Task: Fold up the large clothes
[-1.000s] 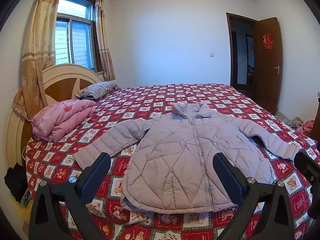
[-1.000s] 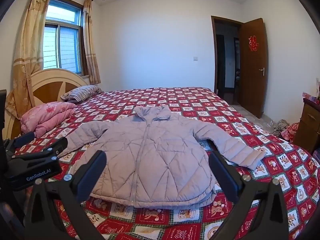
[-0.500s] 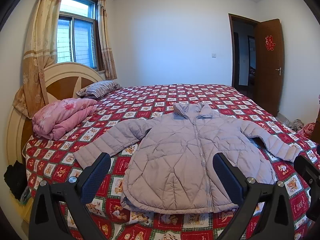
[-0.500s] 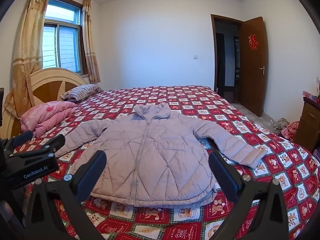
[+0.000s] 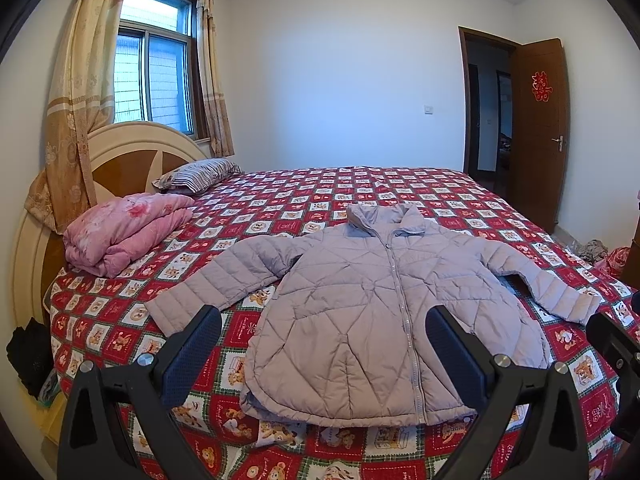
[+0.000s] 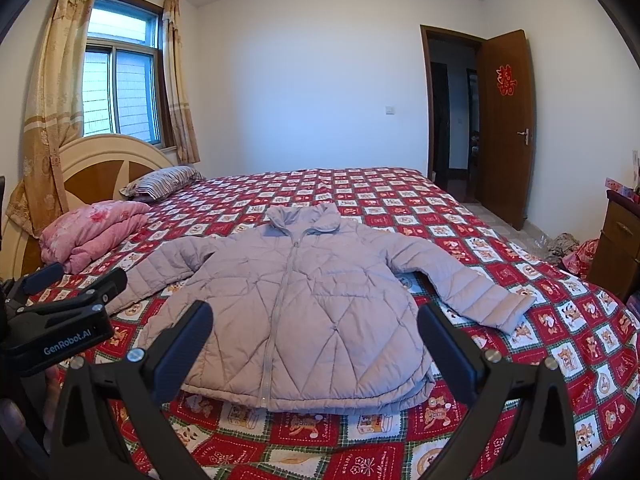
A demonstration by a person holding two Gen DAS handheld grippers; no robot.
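A pale lilac quilted jacket (image 5: 372, 312) lies flat, front up and zipped, on the bed with both sleeves spread out; it also shows in the right wrist view (image 6: 304, 312). My left gripper (image 5: 323, 344) is open and empty, held above the jacket's hem at the near edge of the bed. My right gripper (image 6: 315, 340) is open and empty, also above the hem. The left gripper's body shows at the left edge of the right wrist view (image 6: 60, 320).
The bed has a red patterned cover (image 5: 320, 200). A folded pink quilt (image 5: 124, 232) and a striped pillow (image 5: 196, 174) lie by the headboard at the left. A brown door (image 6: 504, 120) stands open at the right, with a wooden cabinet (image 6: 616, 240) beside the bed.
Both views have shifted slightly; the jacket sits a little lower and more central. The jacket and both grippers' jaws are unchanged.
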